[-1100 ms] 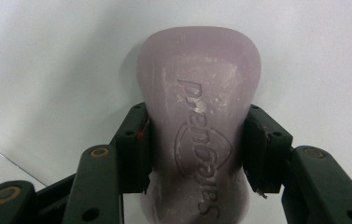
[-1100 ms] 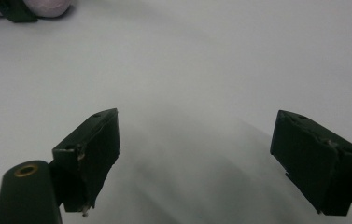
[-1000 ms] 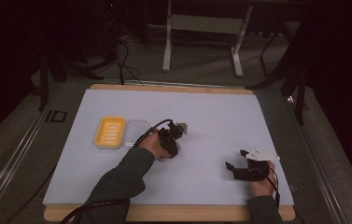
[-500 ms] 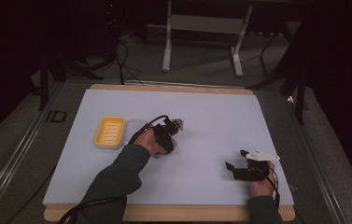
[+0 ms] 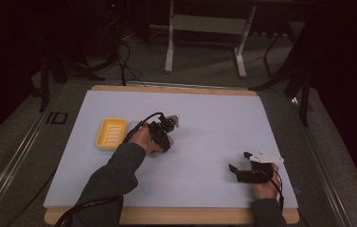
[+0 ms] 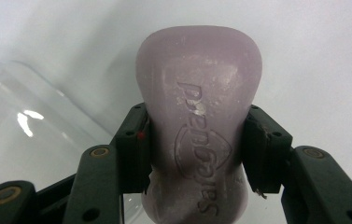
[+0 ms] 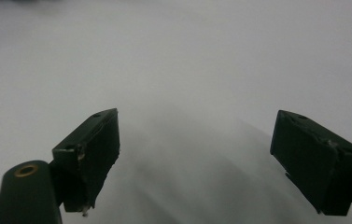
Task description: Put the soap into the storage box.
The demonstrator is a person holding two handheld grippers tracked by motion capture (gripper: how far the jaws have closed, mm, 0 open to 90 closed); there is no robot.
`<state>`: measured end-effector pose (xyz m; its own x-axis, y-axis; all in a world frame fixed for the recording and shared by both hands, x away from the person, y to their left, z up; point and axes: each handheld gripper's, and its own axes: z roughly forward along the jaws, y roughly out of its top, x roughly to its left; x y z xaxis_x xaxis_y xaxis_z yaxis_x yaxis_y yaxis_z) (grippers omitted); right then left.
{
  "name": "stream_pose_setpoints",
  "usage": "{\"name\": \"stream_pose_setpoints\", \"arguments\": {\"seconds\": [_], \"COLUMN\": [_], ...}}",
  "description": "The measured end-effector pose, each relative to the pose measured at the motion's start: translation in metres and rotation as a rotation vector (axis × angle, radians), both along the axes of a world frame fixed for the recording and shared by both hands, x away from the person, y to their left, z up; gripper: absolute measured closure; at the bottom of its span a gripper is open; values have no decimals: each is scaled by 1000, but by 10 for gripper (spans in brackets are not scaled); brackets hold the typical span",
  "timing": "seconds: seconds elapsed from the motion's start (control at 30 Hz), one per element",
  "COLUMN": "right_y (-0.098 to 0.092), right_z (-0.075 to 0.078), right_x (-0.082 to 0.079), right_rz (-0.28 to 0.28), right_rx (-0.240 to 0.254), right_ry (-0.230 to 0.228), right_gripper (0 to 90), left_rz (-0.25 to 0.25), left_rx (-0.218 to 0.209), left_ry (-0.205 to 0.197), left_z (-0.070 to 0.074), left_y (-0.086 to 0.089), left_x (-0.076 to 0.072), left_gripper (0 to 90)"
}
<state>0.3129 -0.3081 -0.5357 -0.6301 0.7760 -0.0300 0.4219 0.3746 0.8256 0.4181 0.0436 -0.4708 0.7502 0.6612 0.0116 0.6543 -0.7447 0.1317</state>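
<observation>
My left gripper [image 6: 197, 154] clamps the soap bar [image 6: 199, 112] by its narrow waist above the mat, beside the yellow dish [image 5: 111, 133]; my right gripper [image 7: 197, 158] rests wide open, empty.

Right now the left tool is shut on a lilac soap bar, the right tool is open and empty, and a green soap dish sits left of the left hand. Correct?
Nearly. The soap dish is yellow, not green, as the high view shows. The rest stands: the left tool is shut on the lilac soap bar, and the right tool is open and empty.
</observation>
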Motion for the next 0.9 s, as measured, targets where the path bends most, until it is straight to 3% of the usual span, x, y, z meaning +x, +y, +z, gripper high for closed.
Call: {"name": "stream_pose_setpoints", "arguments": {"seconds": [0.9], "right_y": [0], "right_z": [0], "right_x": [0], "right_rz": [1], "right_rx": [-1], "right_ry": [-1], "right_gripper": [154], "left_rz": [95], "left_rx": [-24], "left_ry": [-23], "left_z": [20], "left_y": [31], "left_x": [10], "left_gripper": [500]}}
